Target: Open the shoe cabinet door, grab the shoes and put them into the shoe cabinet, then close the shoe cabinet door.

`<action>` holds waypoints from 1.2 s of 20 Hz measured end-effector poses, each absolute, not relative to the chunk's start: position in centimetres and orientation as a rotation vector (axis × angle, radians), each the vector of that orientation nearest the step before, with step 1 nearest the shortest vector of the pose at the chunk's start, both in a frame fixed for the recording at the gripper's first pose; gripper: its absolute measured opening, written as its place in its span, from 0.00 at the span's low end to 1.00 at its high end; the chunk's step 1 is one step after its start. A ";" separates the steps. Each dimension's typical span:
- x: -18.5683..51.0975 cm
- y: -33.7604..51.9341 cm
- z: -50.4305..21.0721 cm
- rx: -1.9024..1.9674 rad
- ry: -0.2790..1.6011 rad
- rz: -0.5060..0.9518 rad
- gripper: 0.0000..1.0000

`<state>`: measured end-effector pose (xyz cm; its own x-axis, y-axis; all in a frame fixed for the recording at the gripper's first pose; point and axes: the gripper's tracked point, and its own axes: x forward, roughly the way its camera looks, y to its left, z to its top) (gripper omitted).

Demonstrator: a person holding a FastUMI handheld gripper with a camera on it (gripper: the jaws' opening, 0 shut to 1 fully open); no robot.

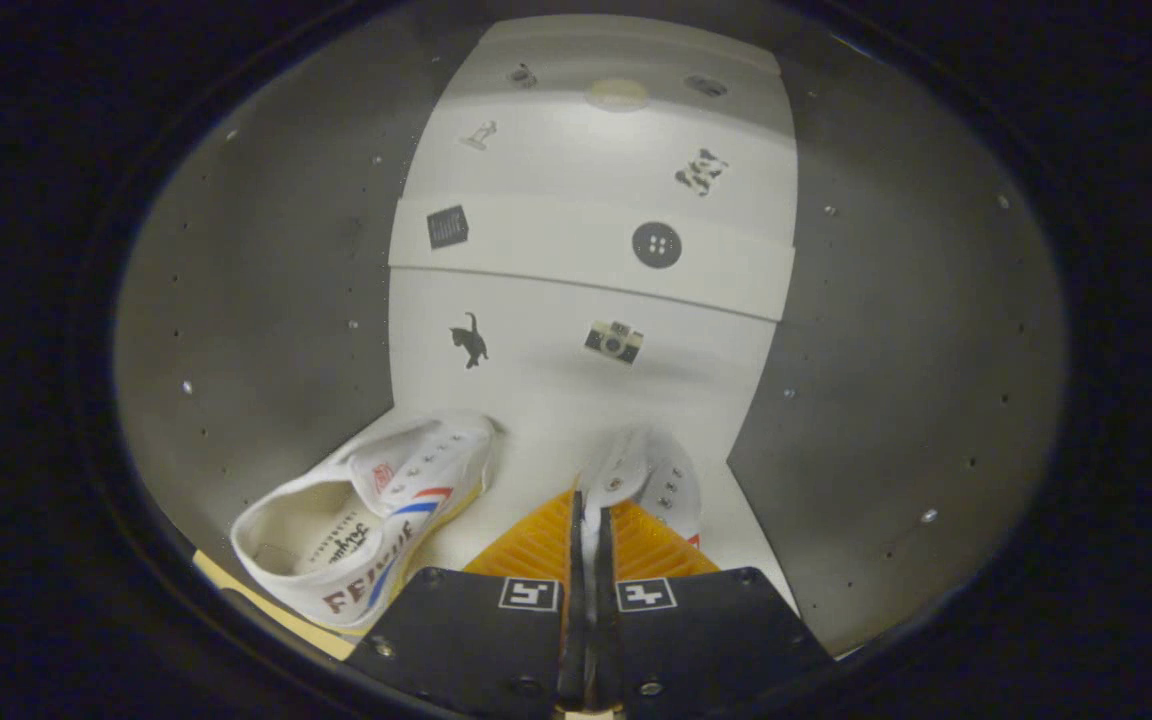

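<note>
Clamped on a white shoe [648,478], the hand-held gripper [591,530] has its two orange ribbed fingers [536,545] pressed close together, with a thin white edge of the shoe's upper caught in the narrow slit between them. That shoe points away from the fingers, its eyelets and toe showing just beyond the fingertips, and it sits low over the cabinet's white floor [546,430]. A second white shoe [371,515], with red and blue stripes and lettering on its side, lies to the left of the fingers on the same white floor, its opening facing the camera and its toe pointing inward; the two shoes are near each other but apart. Behind them rises the cabinet's white back wall [586,290], crossed by a horizontal ledge and dotted with small stickers: a black cat [470,340], a camera [614,342], a round button [656,245], a dark square [447,227]. Grey side panels [266,300] with rows of small holes close in on both sides. A strip of pale yellow surface [266,605] shows beneath the left shoe's heel.
</note>
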<state>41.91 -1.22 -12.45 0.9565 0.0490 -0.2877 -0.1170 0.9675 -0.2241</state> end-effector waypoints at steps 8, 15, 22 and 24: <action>41.4 -1.8 -11.9 -0.255 0.232 0.032 0.33; 34.9 -1.7 -8.4 -0.208 0.143 0.012 0.75; 23.0 0.1 -6.7 -0.141 0.095 0.072 1.00; 18.8 0.7 -7.0 -0.119 0.104 0.103 1.00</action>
<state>18.76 0.72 -7.02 0.9893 0.0963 -0.1095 -0.1086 0.9877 -0.1129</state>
